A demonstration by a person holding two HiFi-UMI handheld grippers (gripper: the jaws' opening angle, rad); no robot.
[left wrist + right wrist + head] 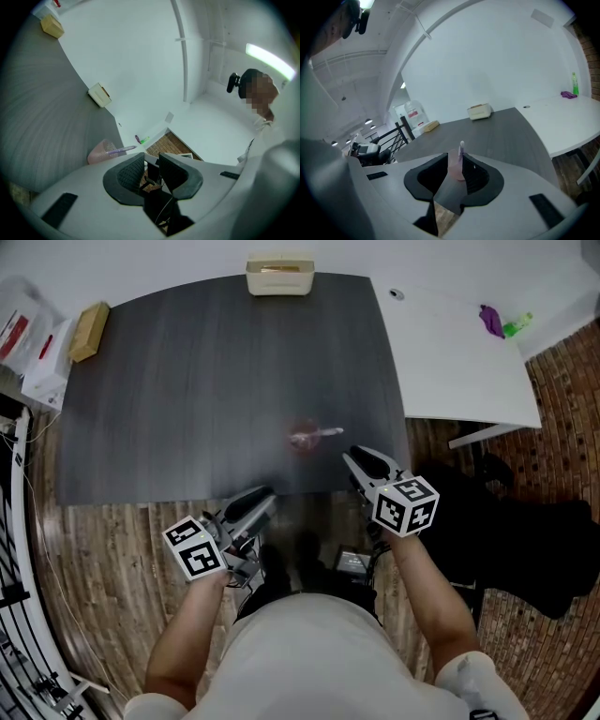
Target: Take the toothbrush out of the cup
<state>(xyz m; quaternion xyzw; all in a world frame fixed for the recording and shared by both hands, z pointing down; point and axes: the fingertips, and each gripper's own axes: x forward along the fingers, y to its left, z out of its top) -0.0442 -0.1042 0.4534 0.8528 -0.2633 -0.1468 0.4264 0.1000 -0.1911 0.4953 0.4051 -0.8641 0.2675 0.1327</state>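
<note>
Left gripper [268, 494] and right gripper [350, 456], jaws apart and empty, at front edge of the dark grained worktop [187, 381]; pink translucent cup [300, 441] holds lilac toothbrush [328, 433]

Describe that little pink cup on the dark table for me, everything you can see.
The cup is small, translucent pink, plastic-looking, standing upright on the dark grey table near its front edge. A pale purple toothbrush leans inside, its end poking over the rim. Nothing else touches it; the left gripper and right gripper are open, short of it.
</note>
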